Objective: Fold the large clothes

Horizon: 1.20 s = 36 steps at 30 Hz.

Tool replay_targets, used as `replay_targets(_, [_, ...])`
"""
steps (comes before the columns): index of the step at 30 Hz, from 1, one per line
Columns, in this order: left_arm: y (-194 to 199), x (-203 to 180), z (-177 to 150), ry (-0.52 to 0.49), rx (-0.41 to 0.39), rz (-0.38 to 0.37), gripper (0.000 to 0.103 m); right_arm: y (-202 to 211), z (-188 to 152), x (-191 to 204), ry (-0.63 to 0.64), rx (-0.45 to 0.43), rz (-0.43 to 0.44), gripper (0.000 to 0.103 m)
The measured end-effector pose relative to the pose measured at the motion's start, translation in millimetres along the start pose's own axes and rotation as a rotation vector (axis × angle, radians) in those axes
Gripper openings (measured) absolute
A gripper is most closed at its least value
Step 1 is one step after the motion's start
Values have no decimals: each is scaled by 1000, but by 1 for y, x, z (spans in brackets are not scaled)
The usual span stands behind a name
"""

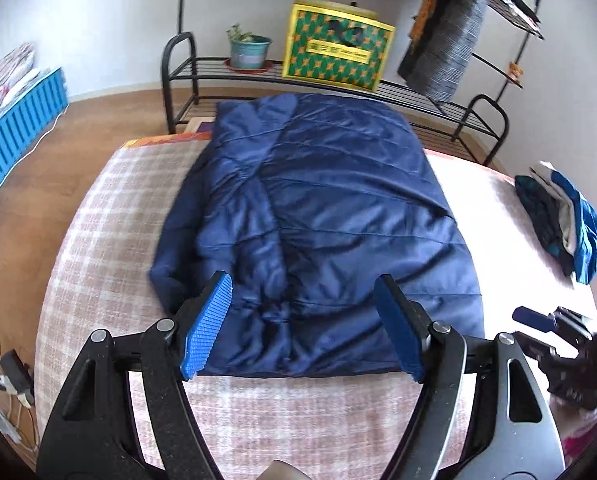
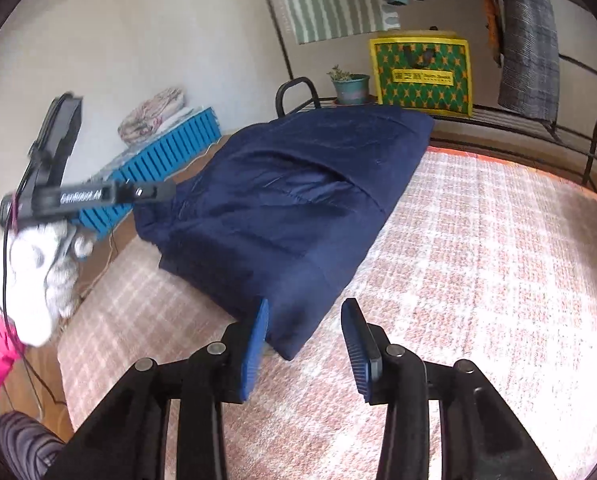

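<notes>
A large navy padded jacket [image 1: 314, 224] lies folded lengthwise on a pink plaid cover [image 1: 110, 240]. My left gripper [image 1: 304, 292] is open and empty, hovering over the jacket's near edge with a blue pad on each side. In the right wrist view the jacket [image 2: 282, 208] lies ahead and to the left. My right gripper [image 2: 306, 316] is open and empty, its fingertips just at the jacket's near corner. The right gripper also shows at the lower right of the left wrist view [image 1: 554, 332]. The left gripper shows at the left of the right wrist view [image 2: 98, 196], held by a white-gloved hand.
A pile of folded clothes [image 1: 562, 220] lies on the cover at the right. Behind the bed stands a black metal rack [image 1: 338, 84] with a potted plant [image 1: 248, 50] and a yellow-green box [image 1: 338, 48]. Clothes hang above. A blue crate [image 1: 14, 132] and cables [image 1: 6, 384] are at the left.
</notes>
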<state>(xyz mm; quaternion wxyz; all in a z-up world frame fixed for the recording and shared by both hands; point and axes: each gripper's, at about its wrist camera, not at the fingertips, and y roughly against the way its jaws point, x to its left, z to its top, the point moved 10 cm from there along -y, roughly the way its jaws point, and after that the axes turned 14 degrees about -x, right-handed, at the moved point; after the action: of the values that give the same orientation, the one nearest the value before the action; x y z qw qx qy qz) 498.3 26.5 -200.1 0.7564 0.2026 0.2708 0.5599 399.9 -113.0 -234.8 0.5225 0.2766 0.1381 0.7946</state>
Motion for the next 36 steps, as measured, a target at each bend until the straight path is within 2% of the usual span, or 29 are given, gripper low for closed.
replay_targets(3, [-4, -51, 4, -53, 14, -80, 77, -12, 19, -38, -135, -18, 4, 42])
replay_targets(6, [-13, -101, 3, -146, 26, -138, 77, -37, 34, -70, -202, -9, -21, 43])
replay_targets(7, [-19, -115, 0, -172, 31, -150, 77, -47, 39, -80, -234, -6, -17, 46])
replay_targets(8, [-26, -125, -5, -200, 40, -160, 77, -57, 44, -86, -271, -1, 1, 53])
replay_targets(10, [-43, -134, -18, -235, 74, -168, 77, -78, 53, -100, -336, 4, 20, 59])
replay_targets(12, [-56, -136, -36, -244, 119, -175, 75, -97, 63, -113, -362, 0, 5, 59])
replay_targets(15, [-62, -133, -49, -266, 111, -188, 75, -131, 75, -129, -417, 15, 30, 60])
replay_targets(18, [-62, -132, -51, -272, 101, -204, 75, -166, 81, -152, -483, 25, 4, 61])
replay_targets(21, [-61, -132, -54, -296, 98, -219, 75, -196, 87, -168, -566, 15, 14, 60])
replay_targets(22, [-61, -131, -55, -302, 99, -226, 75, -203, 91, -170, -579, 0, 31, 56])
replay_targets(24, [-61, -131, -59, -316, 101, -240, 75, -216, 98, -167, -592, 5, 79, 36])
replay_targets(25, [-60, -130, -62, -321, 101, -247, 75, -221, 100, -164, -595, 12, 102, 21])
replay_targets(26, [-60, -129, -63, -324, 102, -253, 75, -224, 102, -162, -579, 11, 101, 14])
replay_targets(28, [-61, -126, -63, -323, 104, -265, 75, -226, 108, -156, -488, 11, 68, 8])
replay_targets(31, [-61, -124, -66, -322, 104, -278, 75, -228, 126, -153, -356, 4, -10, 5])
replay_targets(33, [-62, -125, -73, -364, 103, -276, 75, -234, 138, -158, -332, -2, -44, 4])
replay_targets(36, [-62, -128, -84, -448, 87, -252, 74, -250, 139, -162, -314, 22, -77, 4])
